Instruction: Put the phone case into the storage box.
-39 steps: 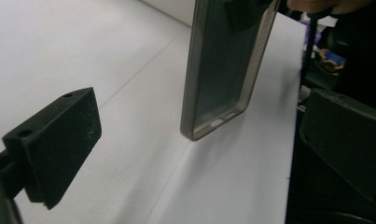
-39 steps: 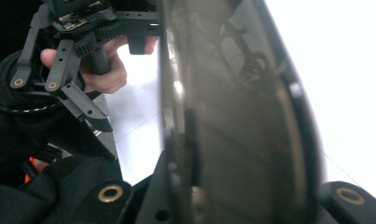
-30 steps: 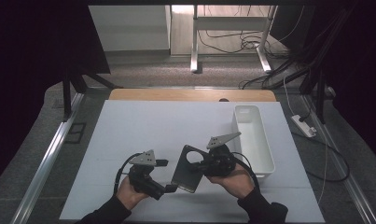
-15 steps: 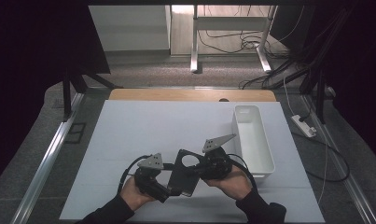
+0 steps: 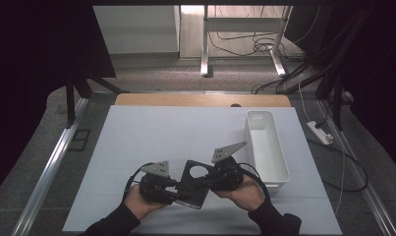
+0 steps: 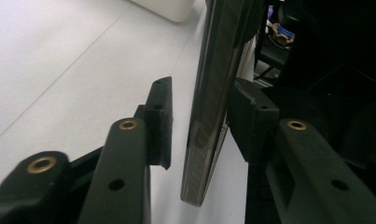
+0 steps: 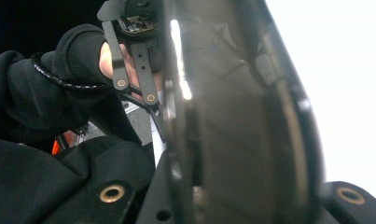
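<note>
Two hand-held grippers meet over the near edge of the white surface (image 5: 151,132), with a flat black plate with a round hole, apparently stiff plastic or metal (image 5: 194,183), between them. The right hand-held gripper (image 5: 211,180) is clamped on the plate's right side and carries it tilted above the surface. The left hand-held gripper (image 6: 204,126) has just been closing its jaws; in the left gripper view the plate's thin edge (image 6: 209,107) stands between the pads, the right pad (image 6: 246,119) touching or nearly so, the left pad (image 6: 160,121) still apart with a gap showing. Narrowed, then, not yet gripping.

Handling judgement: rigid, light, glossy, so likely slippery across the faces. Best taken flat-on near an edge, clear of the hole.

Farther off, to the right, a long white plastic bin (image 5: 267,147) lies open.

Hard to read: the right gripper view is blurred by the plate (image 7: 232,121) close to the lens; its contact points are hidden.
</note>
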Demonstrator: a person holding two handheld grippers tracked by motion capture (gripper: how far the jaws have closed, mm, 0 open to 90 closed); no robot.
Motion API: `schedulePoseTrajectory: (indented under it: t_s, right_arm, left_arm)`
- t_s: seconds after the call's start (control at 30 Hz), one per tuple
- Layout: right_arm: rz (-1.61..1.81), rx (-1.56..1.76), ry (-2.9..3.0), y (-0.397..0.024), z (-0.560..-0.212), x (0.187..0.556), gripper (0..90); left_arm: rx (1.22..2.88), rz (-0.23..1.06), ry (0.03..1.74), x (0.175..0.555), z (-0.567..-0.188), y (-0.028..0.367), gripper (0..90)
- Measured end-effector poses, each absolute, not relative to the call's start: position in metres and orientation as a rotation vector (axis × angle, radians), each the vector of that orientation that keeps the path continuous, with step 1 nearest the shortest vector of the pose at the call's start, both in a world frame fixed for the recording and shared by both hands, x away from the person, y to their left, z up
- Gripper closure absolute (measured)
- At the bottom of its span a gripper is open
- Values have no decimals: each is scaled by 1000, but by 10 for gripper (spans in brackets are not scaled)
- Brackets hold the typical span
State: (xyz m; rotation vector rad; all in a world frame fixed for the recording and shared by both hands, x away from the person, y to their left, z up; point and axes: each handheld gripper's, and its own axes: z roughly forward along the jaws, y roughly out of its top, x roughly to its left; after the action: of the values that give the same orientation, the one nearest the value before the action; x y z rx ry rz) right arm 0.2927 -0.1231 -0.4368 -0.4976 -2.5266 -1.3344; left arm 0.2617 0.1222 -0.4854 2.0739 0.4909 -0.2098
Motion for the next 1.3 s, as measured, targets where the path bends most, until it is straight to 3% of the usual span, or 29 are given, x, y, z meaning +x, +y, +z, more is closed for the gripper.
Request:
schedulePoseTrajectory:
  t_s: [0.17, 0.43, 0.83, 0.93, 1.3]
  right_arm:
    - [-1338, -475, -2520, -123, -437, 292, 851]
    - [-1334, -425, -2514, -122, -438, 292, 847]
    - [-1343, -414, -2507, -122, -438, 292, 798]
    - [-1375, -438, -2525, -123, -436, 291, 738]
    - [-1447, -598, -2655, -127, -433, 294, 371]
  left_arm:
    - [2078, -223, 475, 261, -485, 120, 729]
    - [2088, -282, 422, 263, -485, 122, 800]
    - [2123, -231, 393, 259, -480, 119, 843]
    - [2127, -203, 411, 258, -479, 119, 843]
    - [2134, -118, 511, 261, -479, 123, 843]
